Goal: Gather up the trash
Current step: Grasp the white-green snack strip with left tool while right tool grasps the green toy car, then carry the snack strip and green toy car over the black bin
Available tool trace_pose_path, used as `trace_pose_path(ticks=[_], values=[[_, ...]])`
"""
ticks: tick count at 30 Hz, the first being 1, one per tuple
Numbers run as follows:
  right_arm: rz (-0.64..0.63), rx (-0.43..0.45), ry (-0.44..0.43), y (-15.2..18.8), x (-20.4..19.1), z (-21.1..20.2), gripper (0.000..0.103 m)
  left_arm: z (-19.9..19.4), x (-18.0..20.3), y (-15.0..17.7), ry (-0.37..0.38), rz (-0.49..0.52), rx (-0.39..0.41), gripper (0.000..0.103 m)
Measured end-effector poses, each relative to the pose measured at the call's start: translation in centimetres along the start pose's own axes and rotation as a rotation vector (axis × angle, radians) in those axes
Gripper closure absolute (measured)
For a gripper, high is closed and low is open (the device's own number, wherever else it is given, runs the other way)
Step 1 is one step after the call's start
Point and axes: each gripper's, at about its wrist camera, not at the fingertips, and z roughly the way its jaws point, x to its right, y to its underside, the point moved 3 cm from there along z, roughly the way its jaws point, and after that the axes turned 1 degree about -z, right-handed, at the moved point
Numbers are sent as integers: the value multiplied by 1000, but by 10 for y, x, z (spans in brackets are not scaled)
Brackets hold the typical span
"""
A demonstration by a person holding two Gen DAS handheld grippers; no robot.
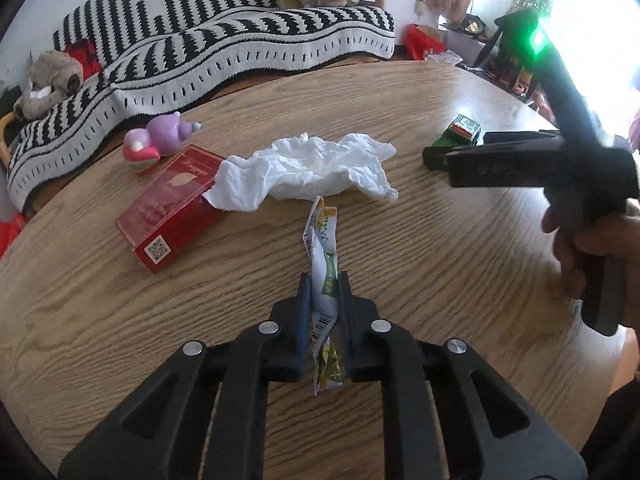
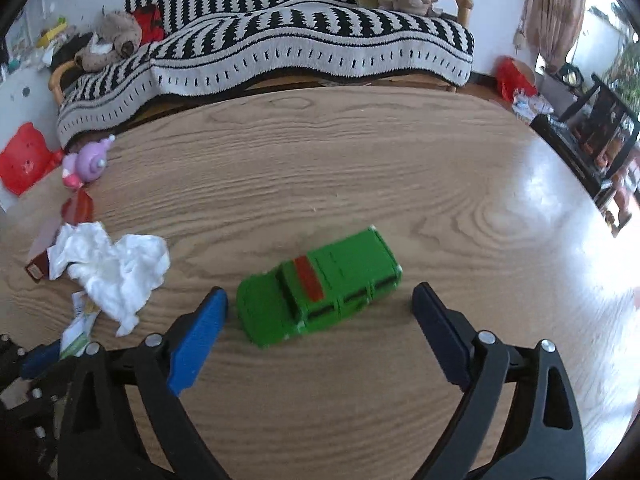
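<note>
L hand-held gripper [image 1: 324, 292] clamped on wrapper [image 1: 325, 256] | tissue [image 1: 308, 168] beyond, touching red box [image 1: 172, 208] | R hand-held gripper [image 1: 436, 160] nr green toy truck [image 1: 460, 130]

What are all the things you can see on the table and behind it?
wrapper: one, white with green and yellow print, pinched in the left gripper
tissue: one, white, crumpled, mid-table
box: one, red, left of the tissue, touching it
toy car: one, green with a red patch, between the right fingers
toy figure: one, purple and pink, far left edge
table: one, light wood
sofa cover: one, black and white, behind the table
plush animal: one, brown, on the sofa
left gripper: shut
right gripper: open
</note>
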Motion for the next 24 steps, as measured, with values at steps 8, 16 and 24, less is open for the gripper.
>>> trace_pose_path(ticks=[8, 16, 24], values=[[-19, 3, -35, 0, -8, -6, 26, -3, -6, 3, -19, -16, -15, 91], [-25, 64, -49, 10, -7, -55, 26, -26, -7, 1, -32, -40, 14, 91], [26, 108, -59, 46, 24, -126, 26, -55, 21, -6, -9, -56, 54, 91]])
